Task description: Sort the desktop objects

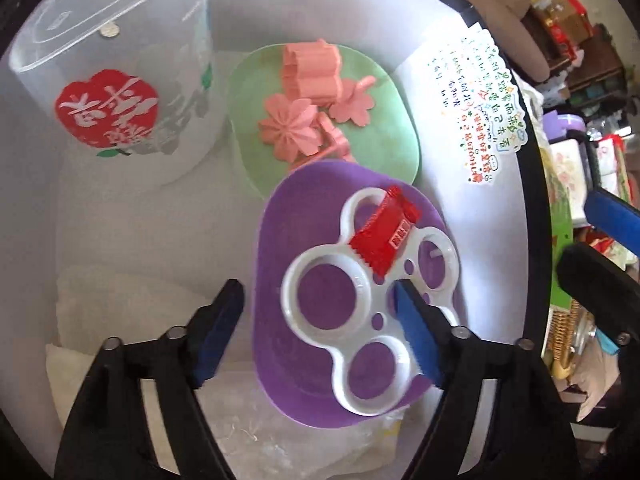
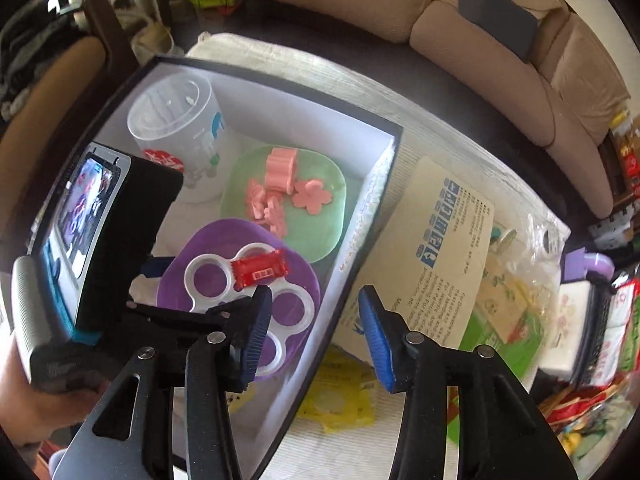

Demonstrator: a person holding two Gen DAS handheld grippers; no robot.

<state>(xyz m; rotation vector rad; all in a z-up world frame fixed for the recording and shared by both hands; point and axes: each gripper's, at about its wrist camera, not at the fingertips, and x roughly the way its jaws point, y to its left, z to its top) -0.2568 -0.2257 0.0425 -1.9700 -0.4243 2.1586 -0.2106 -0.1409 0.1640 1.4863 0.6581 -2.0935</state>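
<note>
A: You're working in a cluttered living room: a tan sofa point(image 2: 500, 52) curves behind the surface point(image 2: 420, 120), which carries a shallow white box with a dark rim point(image 2: 280, 92).

B: What do you have inside that box?

A: In your left wrist view, a frosted plastic tub point(image 1: 120, 80) with a red label stands at about ten o'clock. A green plate point(image 1: 384, 152) sits near twelve o'clock, holding pink flower-shaped pieces point(image 1: 308, 100). Overlapping its near edge is a purple plate point(image 1: 272, 280), lower and right of centre.

B: And on the purple one?

A: A white ring holder point(image 1: 352, 312) with several round openings lies flat on it, and a red candy wrapper point(image 1: 384, 236) rests across the holder's upper part.

B: How does your left gripper point(image 1: 320, 328) stand?

A: Its jaws are spread wide and hold nothing. One blue pad is over the box floor left of the purple plate; the other sits over the white holder, though whether it touches I cannot tell.

B: Your right gripper point(image 2: 312, 336)?

A: Partly spread and empty, its fingers straddling the box's near rim, one over the purple plate, the other outside above a printed card point(image 2: 440, 240) at three o'clock.
</note>
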